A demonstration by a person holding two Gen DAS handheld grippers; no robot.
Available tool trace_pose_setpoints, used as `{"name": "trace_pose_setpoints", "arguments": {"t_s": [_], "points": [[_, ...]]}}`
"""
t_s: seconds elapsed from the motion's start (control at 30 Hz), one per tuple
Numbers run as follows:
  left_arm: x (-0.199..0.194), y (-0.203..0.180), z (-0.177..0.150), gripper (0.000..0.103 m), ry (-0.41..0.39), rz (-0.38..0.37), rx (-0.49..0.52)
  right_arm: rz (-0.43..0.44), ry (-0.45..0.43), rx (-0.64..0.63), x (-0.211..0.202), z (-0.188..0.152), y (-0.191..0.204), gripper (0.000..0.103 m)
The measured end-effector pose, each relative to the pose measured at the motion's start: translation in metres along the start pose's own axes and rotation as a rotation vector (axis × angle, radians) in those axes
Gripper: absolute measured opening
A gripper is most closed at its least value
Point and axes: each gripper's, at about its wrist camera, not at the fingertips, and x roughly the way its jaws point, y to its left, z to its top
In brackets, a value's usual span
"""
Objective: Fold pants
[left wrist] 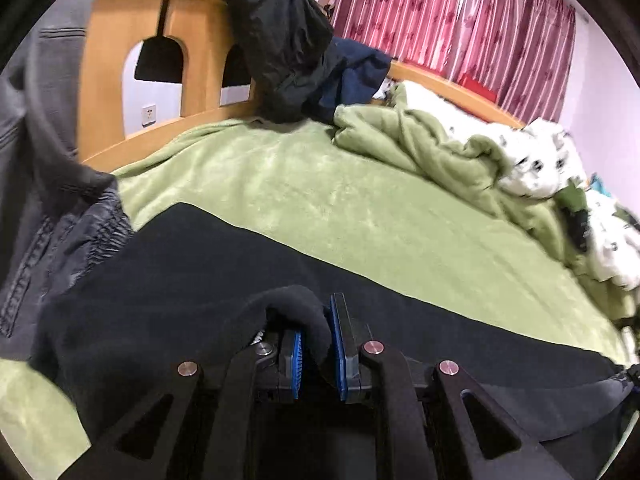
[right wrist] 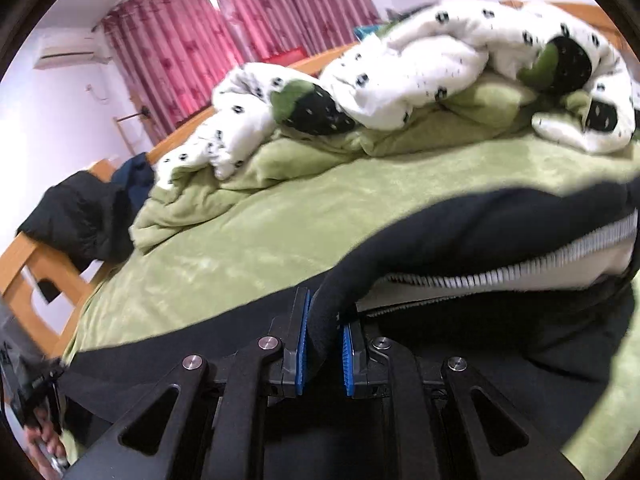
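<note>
Black pants (left wrist: 208, 264) lie stretched across a green blanket (left wrist: 320, 192) on a bed. My left gripper (left wrist: 318, 346) is shut on a raised fold of the pants' black fabric between its blue pads. In the right wrist view my right gripper (right wrist: 324, 340) is shut on the pants' black edge (right wrist: 460, 232) near the waistband, where a white ribbed lining (right wrist: 460, 280) shows. The pants span between both grippers, lifted a little at each grip.
A grey garment (left wrist: 44, 184) hangs at the left. A dark jacket (left wrist: 280, 40) drapes over the wooden headboard (left wrist: 160, 8). A rumpled white and green duvet (right wrist: 400, 80) lies at the far side of the bed. Red curtains (left wrist: 460, 20) hang behind.
</note>
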Motion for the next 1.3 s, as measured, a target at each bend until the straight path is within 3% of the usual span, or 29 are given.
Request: {"name": "trace_pose_setpoints", "arguments": {"t_s": [0.07,0.1,0.13,0.2,0.33,0.53,0.7,0.8,0.87,0.9,0.97,1.0,1.13,1.23,1.3], "points": [[0.018,-0.006,-0.009,0.032,0.029,0.010,0.007,-0.007,0.012,0.035,0.024,-0.008,-0.008,0.018],[0.023,-0.006,-0.015,0.054,0.034,0.009,0.002,-0.004,0.013,0.052,0.032,-0.015,-0.013,0.026],[0.026,-0.006,-0.023,0.069,0.025,0.003,-0.004,0.007,0.015,0.073,0.038,-0.022,-0.019,0.045],[0.024,-0.008,-0.032,0.071,0.013,0.004,0.017,0.018,0.020,0.110,0.042,-0.033,-0.027,0.057],[0.014,-0.024,-0.034,0.077,-0.029,-0.022,0.109,0.033,0.014,0.111,0.041,-0.030,-0.028,0.062],[-0.007,-0.040,-0.044,0.077,-0.031,-0.238,0.209,0.128,0.088,0.019,0.034,-0.035,-0.013,0.062],[-0.013,-0.055,-0.055,0.077,0.094,-0.449,0.254,0.249,0.136,-0.257,0.014,-0.050,0.029,0.062],[-0.010,-0.073,-0.067,0.077,0.105,-0.374,0.347,0.253,0.197,-0.330,0.021,-0.062,0.050,0.061],[-0.004,-0.083,-0.074,0.077,0.111,-0.298,0.389,0.189,0.221,-0.373,0.032,-0.073,0.061,0.061],[0.004,-0.088,-0.076,0.077,0.129,-0.224,0.401,0.143,0.223,-0.391,0.037,-0.076,0.065,0.061],[0.012,-0.090,-0.073,0.077,0.116,-0.148,0.369,0.040,0.212,-0.402,0.046,-0.079,0.068,0.052],[0.014,-0.087,-0.070,0.077,0.106,-0.128,0.334,0.017,0.201,-0.381,0.045,-0.077,0.064,0.042],[0.006,-0.058,-0.059,0.077,0.061,-0.156,0.168,-0.005,0.130,-0.205,0.036,-0.062,0.035,0.038],[-0.003,-0.032,-0.050,0.077,0.005,-0.192,0.009,0.041,0.143,-0.097,0.038,-0.055,0.016,0.043],[0.000,-0.016,-0.047,0.078,0.017,-0.212,-0.069,0.077,0.157,-0.060,0.040,-0.053,0.008,0.045]]}}
